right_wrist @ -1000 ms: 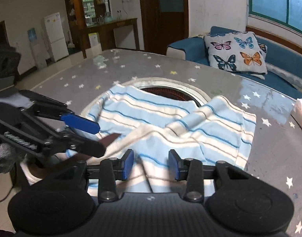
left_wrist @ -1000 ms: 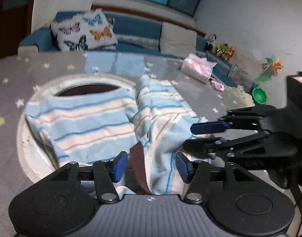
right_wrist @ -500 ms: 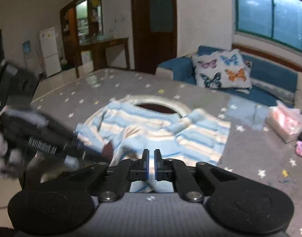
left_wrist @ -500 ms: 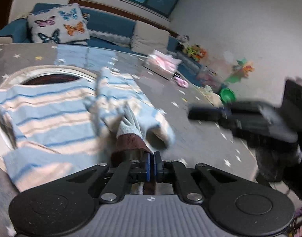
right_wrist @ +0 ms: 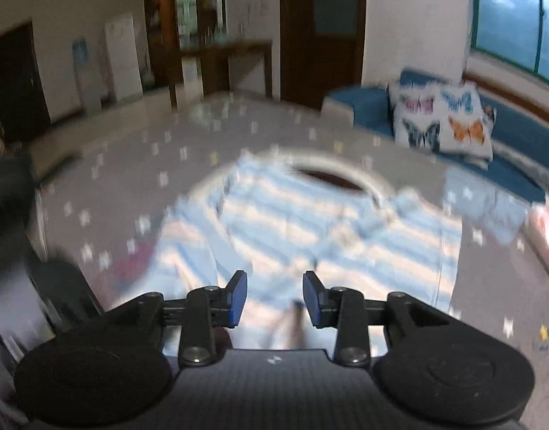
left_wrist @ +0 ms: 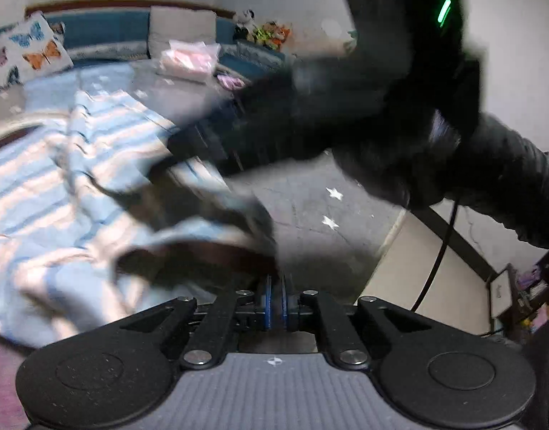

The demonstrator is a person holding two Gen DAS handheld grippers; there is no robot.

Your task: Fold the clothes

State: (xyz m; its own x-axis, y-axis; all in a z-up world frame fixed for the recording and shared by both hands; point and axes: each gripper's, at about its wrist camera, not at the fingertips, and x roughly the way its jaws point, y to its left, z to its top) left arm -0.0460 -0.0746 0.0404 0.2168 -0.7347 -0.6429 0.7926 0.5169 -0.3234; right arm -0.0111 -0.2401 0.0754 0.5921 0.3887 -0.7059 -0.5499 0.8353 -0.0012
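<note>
A light blue and cream striped sweater point(right_wrist: 310, 229) lies on the grey star-patterned table point(right_wrist: 138, 165), partly over a round pale ring point(right_wrist: 346, 165). My left gripper point(left_wrist: 274, 299) is shut on the sweater's brown cuff point(left_wrist: 202, 258) and lifts that fold of the sweater point(left_wrist: 77, 179) above the table. My right gripper point(right_wrist: 274, 297) is open and empty, above the near edge of the sweater. In the left wrist view it shows as a blurred black shape point(left_wrist: 346, 114) above the cloth. Both views are motion-blurred.
A blue sofa point(right_wrist: 364, 107) with a butterfly cushion point(right_wrist: 450, 122) stands behind the table. A pink packet point(left_wrist: 188, 59) lies at the table's far side. The table edge point(left_wrist: 389, 240) drops to a pale floor on the right.
My right gripper has opened and let go of the sweater, and has risen. My left gripper stays shut on the cuff and has swung right, dragging the fold along.
</note>
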